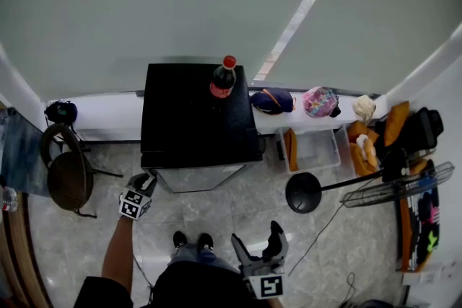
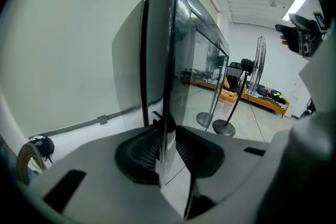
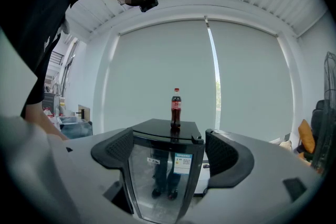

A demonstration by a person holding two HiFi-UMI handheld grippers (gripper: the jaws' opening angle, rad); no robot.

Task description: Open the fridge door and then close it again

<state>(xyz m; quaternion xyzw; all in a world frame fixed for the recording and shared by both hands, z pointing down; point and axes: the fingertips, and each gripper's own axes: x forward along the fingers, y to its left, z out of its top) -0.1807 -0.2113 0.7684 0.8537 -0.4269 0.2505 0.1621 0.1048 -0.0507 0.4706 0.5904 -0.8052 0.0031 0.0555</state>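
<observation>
A small black fridge (image 1: 195, 112) stands against the wall with a cola bottle (image 1: 223, 78) on its top. My left gripper (image 1: 144, 182) is at the front left corner of the fridge. In the left gripper view the glass door's free edge (image 2: 168, 60) runs between the jaws of the left gripper (image 2: 167, 134), and both pads close on it. Only a narrow dark seam shows between door and cabinet. My right gripper (image 1: 258, 238) hangs back near my body, open and holding nothing. The right gripper (image 3: 168, 152) faces the fridge (image 3: 163, 176) and the bottle (image 3: 176, 107) from a distance.
A round-backed chair (image 1: 68, 177) stands left of the fridge. A fan's round base (image 1: 303, 192) and its tipped head (image 1: 397, 187) lie to the right. A clear bin (image 1: 314, 149) sits under the white ledge (image 1: 108, 115), which carries two caps (image 1: 273, 101). My shoes (image 1: 191, 239) stand before the door.
</observation>
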